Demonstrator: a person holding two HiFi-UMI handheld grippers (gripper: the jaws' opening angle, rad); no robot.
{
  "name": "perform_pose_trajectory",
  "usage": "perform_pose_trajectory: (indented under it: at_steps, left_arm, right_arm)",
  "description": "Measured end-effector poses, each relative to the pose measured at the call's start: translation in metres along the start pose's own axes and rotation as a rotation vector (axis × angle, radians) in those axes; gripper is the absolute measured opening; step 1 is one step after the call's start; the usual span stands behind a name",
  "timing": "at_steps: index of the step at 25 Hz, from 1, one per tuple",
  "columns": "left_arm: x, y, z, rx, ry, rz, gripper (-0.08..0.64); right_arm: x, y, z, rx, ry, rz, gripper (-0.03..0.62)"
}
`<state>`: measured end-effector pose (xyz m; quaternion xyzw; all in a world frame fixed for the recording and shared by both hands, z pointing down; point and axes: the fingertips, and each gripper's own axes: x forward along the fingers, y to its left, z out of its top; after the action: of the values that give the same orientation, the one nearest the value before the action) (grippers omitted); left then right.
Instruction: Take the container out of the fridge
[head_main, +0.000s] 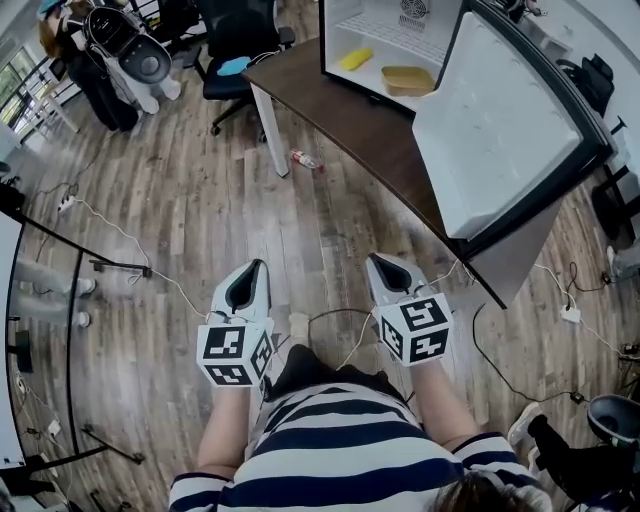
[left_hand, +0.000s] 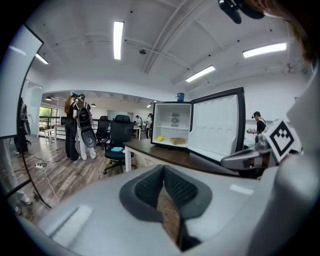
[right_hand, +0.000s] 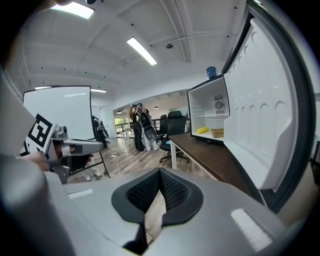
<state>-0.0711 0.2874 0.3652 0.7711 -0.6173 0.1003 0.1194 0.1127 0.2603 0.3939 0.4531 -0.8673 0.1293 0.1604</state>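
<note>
A small white fridge (head_main: 385, 40) stands open on a dark wooden table (head_main: 350, 110), its door (head_main: 505, 125) swung out to the right. On the fridge floor lie a tan container (head_main: 408, 80) and, left of it, a yellow item (head_main: 354, 59). Both also show in the left gripper view, container (left_hand: 177, 141) and yellow item (left_hand: 160, 138), and in the right gripper view, container (right_hand: 217, 133). My left gripper (head_main: 260, 266) and right gripper (head_main: 376, 259) hang low over the wood floor, well short of the table. Both are shut and hold nothing, as seen on the left gripper (left_hand: 163, 169) and the right gripper (right_hand: 159, 172).
A plastic bottle (head_main: 305, 159) lies on the floor by the table's white leg (head_main: 268, 130). A black office chair (head_main: 235, 40) stands left of the table. People (head_main: 110, 55) stand at the far left. Cables (head_main: 120, 235) and stand legs (head_main: 120, 266) cross the floor on my left.
</note>
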Motion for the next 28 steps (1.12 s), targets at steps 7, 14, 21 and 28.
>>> perform_pose_trajectory:
  at_steps: [7,14,21,28]
  left_arm:
    - [0.053,0.047,0.015,-0.017,0.020,-0.031,0.000]
    - [0.099,0.091,0.032,-0.029,0.032,-0.071,0.000]
    - [0.133,0.133,0.043,-0.018,0.040,-0.097,0.000]
    - [0.154,0.178,0.049,0.004,0.050,-0.126,0.000]
  right_arm:
    - [0.071,0.003,0.032,-0.033,0.029,0.025,-0.002]
    - [0.128,0.007,0.062,-0.053,0.039,0.012,-0.002]
    - [0.179,0.005,0.078,-0.038,0.057,-0.018,-0.002]
    - [0.224,0.008,0.100,-0.036,0.037,-0.073,-0.002]
